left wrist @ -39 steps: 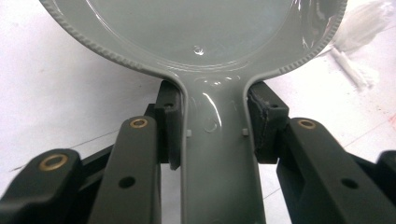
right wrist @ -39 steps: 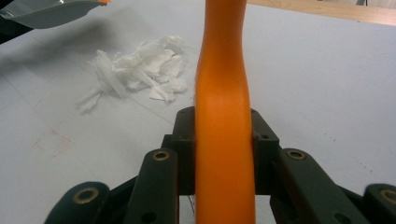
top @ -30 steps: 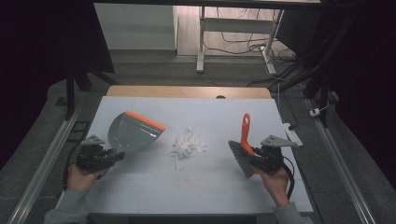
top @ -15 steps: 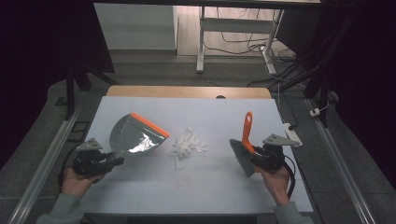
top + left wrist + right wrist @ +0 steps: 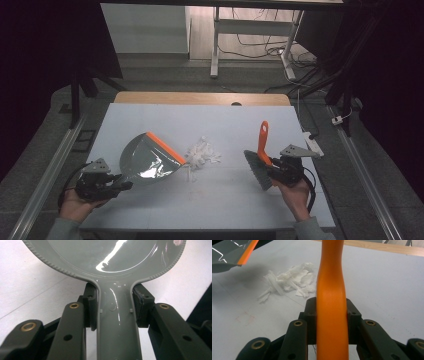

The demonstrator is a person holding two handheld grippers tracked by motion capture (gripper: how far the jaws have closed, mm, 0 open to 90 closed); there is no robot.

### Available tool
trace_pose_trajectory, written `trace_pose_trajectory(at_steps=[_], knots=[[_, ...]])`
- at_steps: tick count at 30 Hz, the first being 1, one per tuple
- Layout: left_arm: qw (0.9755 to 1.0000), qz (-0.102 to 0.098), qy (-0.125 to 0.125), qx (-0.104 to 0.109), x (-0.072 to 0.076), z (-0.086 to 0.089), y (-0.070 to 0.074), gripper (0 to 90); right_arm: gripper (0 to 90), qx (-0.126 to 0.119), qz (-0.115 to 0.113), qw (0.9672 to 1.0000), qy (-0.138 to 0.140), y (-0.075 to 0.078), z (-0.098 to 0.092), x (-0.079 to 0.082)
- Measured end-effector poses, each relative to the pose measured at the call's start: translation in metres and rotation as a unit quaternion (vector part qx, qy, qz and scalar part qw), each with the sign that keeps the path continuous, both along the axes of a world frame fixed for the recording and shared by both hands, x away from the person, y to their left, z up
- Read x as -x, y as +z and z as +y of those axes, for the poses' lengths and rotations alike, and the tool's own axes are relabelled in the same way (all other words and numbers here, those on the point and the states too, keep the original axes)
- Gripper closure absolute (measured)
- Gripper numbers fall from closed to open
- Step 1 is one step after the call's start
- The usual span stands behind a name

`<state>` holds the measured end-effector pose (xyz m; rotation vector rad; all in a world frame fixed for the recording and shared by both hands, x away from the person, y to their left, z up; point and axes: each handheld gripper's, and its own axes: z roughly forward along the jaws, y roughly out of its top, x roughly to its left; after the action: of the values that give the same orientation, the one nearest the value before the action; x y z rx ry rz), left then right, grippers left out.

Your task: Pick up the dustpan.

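A grey dustpan with an orange lip is held by its handle in my left gripper, which is shut on it at the table's front left. The orange lip points toward a small heap of white paper scraps in the middle of the table. My right gripper is shut on the orange handle of a hand brush, whose grey bristles hang to the left of the hand. The scraps lie between pan and brush.
The white table top ends in a wooden strip at its far edge. A white power strip lies at the right edge. Metal rails run along the floor on both sides, and a desk frame with cables stands beyond.
My left gripper has drawn back toward the front left and lowered the dustpan, its lip now nearer the scraps. The right gripper and brush have hardly moved.
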<state>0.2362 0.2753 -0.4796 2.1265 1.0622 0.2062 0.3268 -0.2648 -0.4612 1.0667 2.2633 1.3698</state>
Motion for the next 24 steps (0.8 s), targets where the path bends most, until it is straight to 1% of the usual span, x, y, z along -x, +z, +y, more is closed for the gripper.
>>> trace_pose_trajectory(at_steps=[4, 7, 12, 14, 16, 17, 18, 20, 22, 24], knots=[[0.9998, 0.007, -0.018, -0.002, 0.002, 0.001, -0.003, 61.8, 70.2, -0.001, -0.002, 1.0, 0.002, 0.0, -0.001, 0.0], [0.9995, 0.012, -0.029, -0.008, 0.003, 0.0, -0.007, 61.8, 70.2, 0.002, -0.002, 1.0, 0.001, 0.0, 0.0, 0.0], [0.9984, 0.016, -0.052, -0.014, 0.003, -0.002, -0.012, 61.8, 70.2, 0.005, -0.001, 1.0, 0.002, -0.001, 0.001, 0.0], [0.9977, 0.02, -0.062, -0.021, 0.002, -0.004, -0.015, 61.8, 70.2, 0.005, 0.0, 1.0, 0.002, -0.001, 0.001, 0.0], [0.9973, 0.021, -0.064, -0.028, 0.002, -0.008, -0.017, 61.7, 70.2, 0.006, -0.001, 1.0, 0.001, -0.001, 0.001, -0.001], [0.9969, 0.022, -0.069, -0.031, 0.001, -0.01, -0.018, 61.7, 70.2, 0.006, 0.0, 1.0, 0.0, -0.002, 0.001, -0.001], [0.9967, 0.023, -0.072, -0.029, 0.001, -0.012, -0.019, 61.8, 70.2, 0.004, 0.0, 1.0, 0.002, -0.002, 0.001, -0.001], [0.9956, 0.024, -0.085, -0.03, 0.001, -0.015, -0.02, 61.8, 70.2, 0.006, 0.002, 1.0, 0.001, -0.002, 0.001, -0.001], [0.9942, 0.027, -0.098, -0.036, 0.001, -0.017, -0.022, 61.8, 70.2, 0.006, 0.002, 1.0, 0.001, -0.002, 0.001, -0.001], [0.9932, 0.032, -0.104, -0.043, 0.001, -0.019, -0.024, 61.7, 70.2, 0.004, 0.001, 1.0, 0.002, -0.002, 0.001, -0.001]])
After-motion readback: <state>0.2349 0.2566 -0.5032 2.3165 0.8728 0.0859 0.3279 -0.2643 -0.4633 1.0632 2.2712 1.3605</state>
